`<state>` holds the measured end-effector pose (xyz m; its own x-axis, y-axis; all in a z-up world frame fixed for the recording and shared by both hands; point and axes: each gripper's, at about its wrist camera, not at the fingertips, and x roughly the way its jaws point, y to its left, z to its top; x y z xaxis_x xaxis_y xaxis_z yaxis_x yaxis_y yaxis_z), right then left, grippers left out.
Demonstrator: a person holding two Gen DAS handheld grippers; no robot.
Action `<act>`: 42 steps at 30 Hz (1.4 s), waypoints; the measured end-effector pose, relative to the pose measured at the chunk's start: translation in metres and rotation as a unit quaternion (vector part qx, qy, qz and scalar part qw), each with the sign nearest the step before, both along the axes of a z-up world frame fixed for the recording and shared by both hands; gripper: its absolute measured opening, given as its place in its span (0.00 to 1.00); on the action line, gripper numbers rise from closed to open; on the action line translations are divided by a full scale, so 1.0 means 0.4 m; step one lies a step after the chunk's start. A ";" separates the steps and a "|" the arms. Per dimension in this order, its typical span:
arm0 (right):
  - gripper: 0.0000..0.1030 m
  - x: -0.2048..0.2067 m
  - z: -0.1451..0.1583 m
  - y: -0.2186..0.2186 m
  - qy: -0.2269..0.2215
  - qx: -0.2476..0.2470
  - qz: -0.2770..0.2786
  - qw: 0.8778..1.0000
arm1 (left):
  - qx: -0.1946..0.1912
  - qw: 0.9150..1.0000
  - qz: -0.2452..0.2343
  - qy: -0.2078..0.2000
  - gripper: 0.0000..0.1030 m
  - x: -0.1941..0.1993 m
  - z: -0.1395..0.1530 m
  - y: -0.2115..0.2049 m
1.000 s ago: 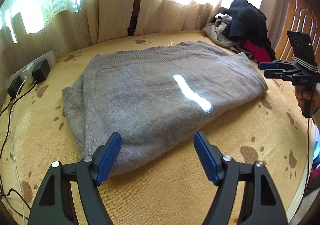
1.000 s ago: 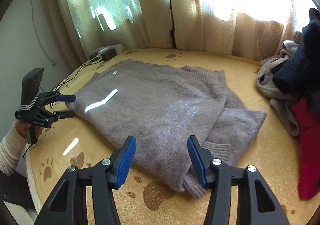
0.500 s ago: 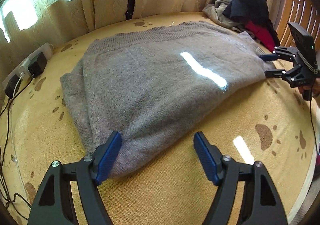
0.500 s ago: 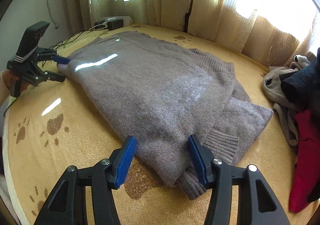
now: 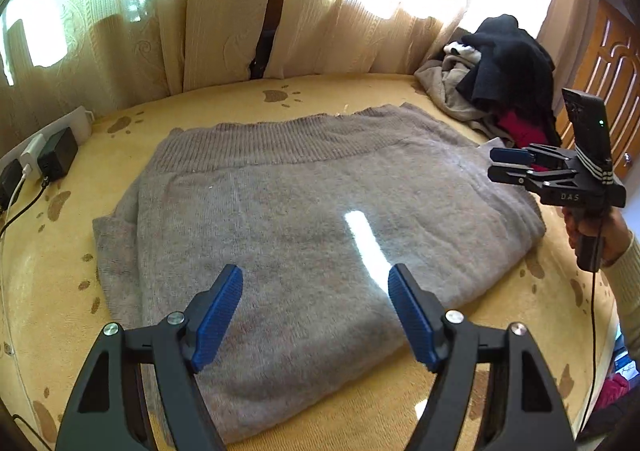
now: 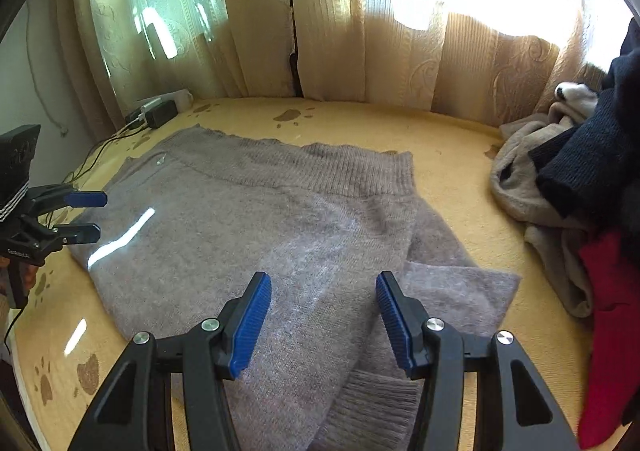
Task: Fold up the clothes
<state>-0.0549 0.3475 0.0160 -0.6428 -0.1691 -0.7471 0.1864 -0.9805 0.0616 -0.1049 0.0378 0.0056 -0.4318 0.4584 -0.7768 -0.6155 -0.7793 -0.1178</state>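
At the bottom of each wrist view, the left gripper (image 5: 315,315) and right gripper (image 6: 323,321) hover with jaws wide and empty over the grey sweater (image 5: 304,219) spread mid-frame on the bed (image 5: 360,91), where pinching one loose layer could undo its folds.

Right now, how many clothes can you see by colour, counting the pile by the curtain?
Grey: 1, the sweater spread flat.
Beige: 1, a garment in the pile.
Dark navy: 1, a garment on top.
Red: 1, a garment.
White: 1, a scrap.
Total: 5 visible; more may be hidden.
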 end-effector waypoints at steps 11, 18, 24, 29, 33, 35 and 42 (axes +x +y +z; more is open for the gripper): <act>0.64 0.003 -0.045 -0.014 -0.008 0.037 0.003 0.999 | -0.006 1.000 0.009 0.013 0.78 -0.008 -0.022 -0.012; 0.66 -0.002 -0.045 -0.014 -0.010 0.040 0.002 0.999 | 0.025 0.995 0.087 0.037 0.78 -0.082 0.043 -0.052; 0.66 -0.007 -0.046 -0.013 -0.010 0.040 0.002 0.999 | -0.036 0.985 0.148 0.081 0.79 -0.109 0.015 -0.025; 0.67 -0.006 -0.046 -0.009 -0.011 0.037 0.002 0.999 | -0.088 0.977 0.179 0.078 0.89 -0.113 -0.048 -0.008; 0.67 -0.006 -0.046 -0.010 -0.011 0.037 0.001 0.999 | -0.114 0.968 0.196 0.103 1.00 -0.104 -0.049 0.000; 0.67 -0.006 -0.046 -0.009 -0.012 0.036 0.001 0.999 | -0.127 0.967 0.193 0.109 1.00 -0.102 -0.054 0.008; 0.69 -0.006 -0.046 -0.006 -0.013 0.033 0.001 0.999 | -0.134 0.966 0.191 0.113 1.00 -0.105 -0.053 0.011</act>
<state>-0.0574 0.3450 -0.0026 -0.6230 -0.1194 -0.7731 0.1873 -0.9823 0.0008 -0.1468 0.0420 -0.0155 -0.7015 0.0274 -0.7121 -0.2632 -0.9386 0.2232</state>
